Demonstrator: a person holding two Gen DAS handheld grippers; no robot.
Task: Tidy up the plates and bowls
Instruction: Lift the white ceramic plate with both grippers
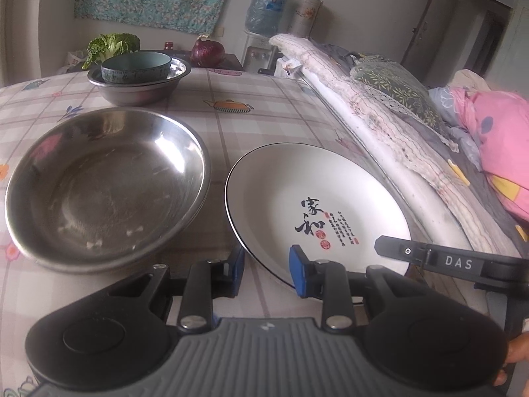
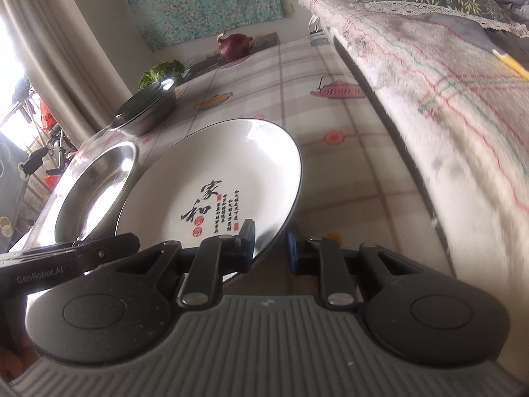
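Note:
A white plate [image 1: 317, 198] with black calligraphy lies on the checked tablecloth, right of a wide steel plate [image 1: 105, 185]. My left gripper [image 1: 266, 273] is open, its two fingers either side of the white plate's near rim. My right gripper [image 2: 271, 248] is open too, one finger above and one finger below the white plate [image 2: 218, 182] at its near right rim. The steel plate [image 2: 96, 192] shows left of it. A teal bowl [image 1: 135, 66] sits in a steel basin [image 1: 139, 89] at the back.
A red cabbage [image 1: 207, 52] and a green cabbage [image 1: 112, 46] lie at the table's far edge. A bed with a towel [image 1: 380, 125] and pink bedding [image 1: 496, 145] runs along the table's right side. A water dispenser [image 1: 266, 10] stands behind.

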